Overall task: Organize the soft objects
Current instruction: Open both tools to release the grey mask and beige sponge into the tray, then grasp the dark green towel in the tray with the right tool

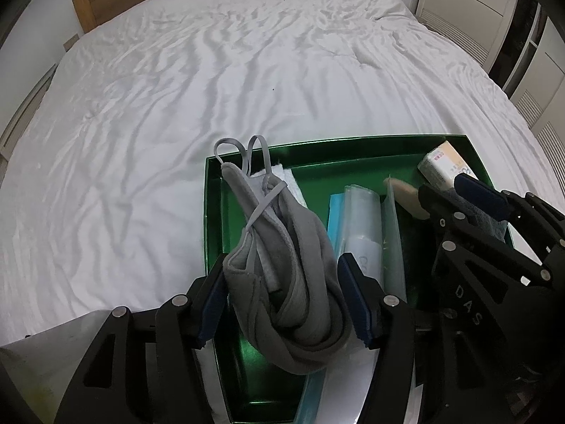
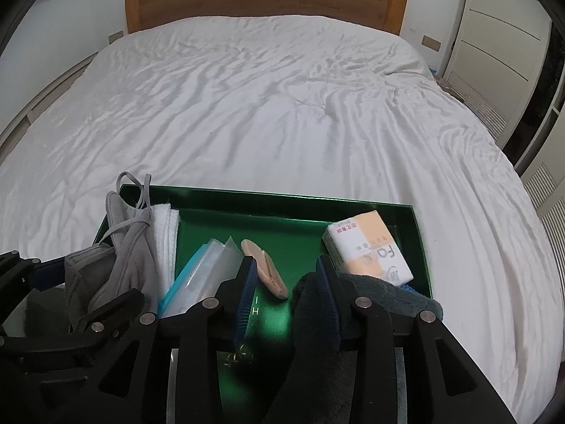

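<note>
The tissue pack in the far right corner of the green tray carries red characters too small to read and large letters that look like "Fa", the rest cut off by a dark teal cloth. White marks on the tray floor and the gold emblem near the right gripper cannot be made out. "DAS" is embossed on the black gripper frame in the left wrist view. The left gripper stands spread around a grey fabric mask with elastic loops, its pads beside the cloth without pinching. The right gripper's jaws are parted over bare tray floor, the teal cloth draped against one finger.
</note>
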### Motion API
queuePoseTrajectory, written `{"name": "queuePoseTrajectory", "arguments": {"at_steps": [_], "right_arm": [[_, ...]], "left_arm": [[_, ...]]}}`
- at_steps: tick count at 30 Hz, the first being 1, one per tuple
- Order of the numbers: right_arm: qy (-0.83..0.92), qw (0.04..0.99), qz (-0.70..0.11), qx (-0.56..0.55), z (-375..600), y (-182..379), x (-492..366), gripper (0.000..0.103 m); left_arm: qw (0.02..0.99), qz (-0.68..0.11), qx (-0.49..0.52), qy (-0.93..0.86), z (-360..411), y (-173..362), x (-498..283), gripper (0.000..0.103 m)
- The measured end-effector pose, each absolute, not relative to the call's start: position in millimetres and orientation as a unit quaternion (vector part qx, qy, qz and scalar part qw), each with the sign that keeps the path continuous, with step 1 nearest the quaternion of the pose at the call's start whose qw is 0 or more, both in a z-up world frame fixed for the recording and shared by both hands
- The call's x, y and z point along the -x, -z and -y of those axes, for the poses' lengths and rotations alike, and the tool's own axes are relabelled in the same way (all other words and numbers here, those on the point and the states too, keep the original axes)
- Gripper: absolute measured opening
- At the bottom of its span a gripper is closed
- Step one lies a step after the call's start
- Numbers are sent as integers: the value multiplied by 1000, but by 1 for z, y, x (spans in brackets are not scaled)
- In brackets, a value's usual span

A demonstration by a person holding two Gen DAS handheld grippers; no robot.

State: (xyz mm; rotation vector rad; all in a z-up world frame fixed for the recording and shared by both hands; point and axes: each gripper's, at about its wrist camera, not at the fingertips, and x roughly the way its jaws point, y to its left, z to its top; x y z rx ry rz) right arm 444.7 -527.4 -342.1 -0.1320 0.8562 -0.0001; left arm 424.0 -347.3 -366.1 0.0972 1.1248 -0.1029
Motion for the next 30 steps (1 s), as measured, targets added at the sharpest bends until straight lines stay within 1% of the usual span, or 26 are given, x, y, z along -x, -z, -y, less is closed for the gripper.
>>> {"name": "queuePoseTrajectory", "arguments": {"at_steps": [30], "right_arm": [[-1, 917, -394, 64, 521, 319, -410, 35]], "left_arm": [[865, -498, -49, 45, 348, 351, -399, 55]]}}
